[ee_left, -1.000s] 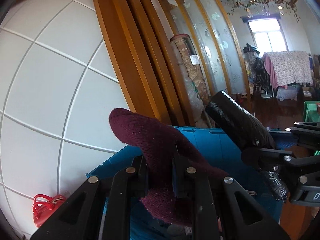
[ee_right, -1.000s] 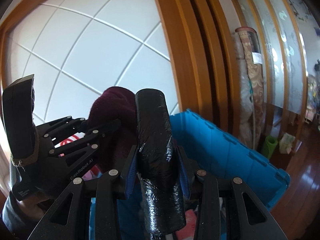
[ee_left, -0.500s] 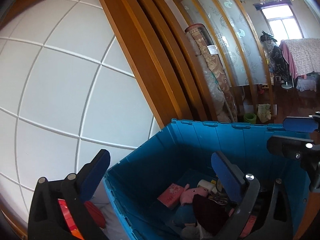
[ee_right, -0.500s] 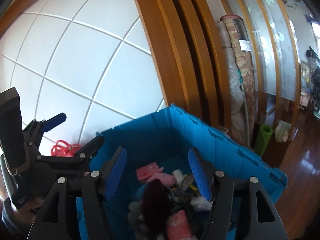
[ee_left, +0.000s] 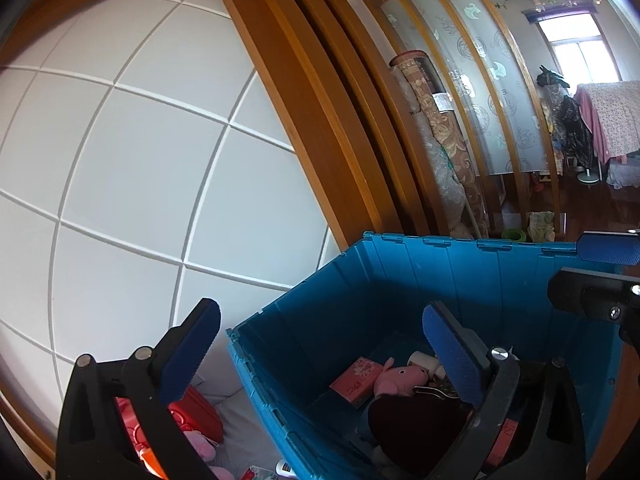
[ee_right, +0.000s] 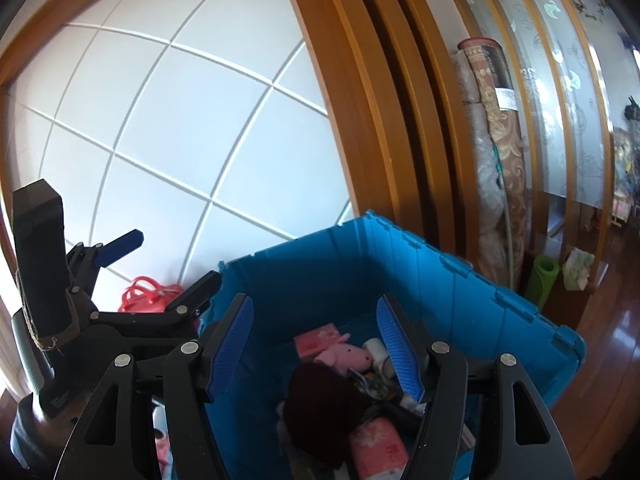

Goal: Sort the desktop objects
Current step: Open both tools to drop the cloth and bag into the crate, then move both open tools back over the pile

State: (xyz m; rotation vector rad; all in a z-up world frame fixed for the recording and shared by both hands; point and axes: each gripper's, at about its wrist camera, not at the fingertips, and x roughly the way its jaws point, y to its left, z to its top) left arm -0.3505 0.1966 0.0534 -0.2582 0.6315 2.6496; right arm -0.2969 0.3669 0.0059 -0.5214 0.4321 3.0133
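White panelled wall and wood frame back the blue crate, above which left gripper and right gripper spread empty fingers, their maroon cloth lying among the toys below.

I am finding almost nothing readable here. The pink boxes lying in the blue bin are showing red print, but I am not making out any characters. The white label on the rolled carpet is carrying dark marks too small to read. Faint white lettering low on the left gripper's body in the right view is staying blurred.
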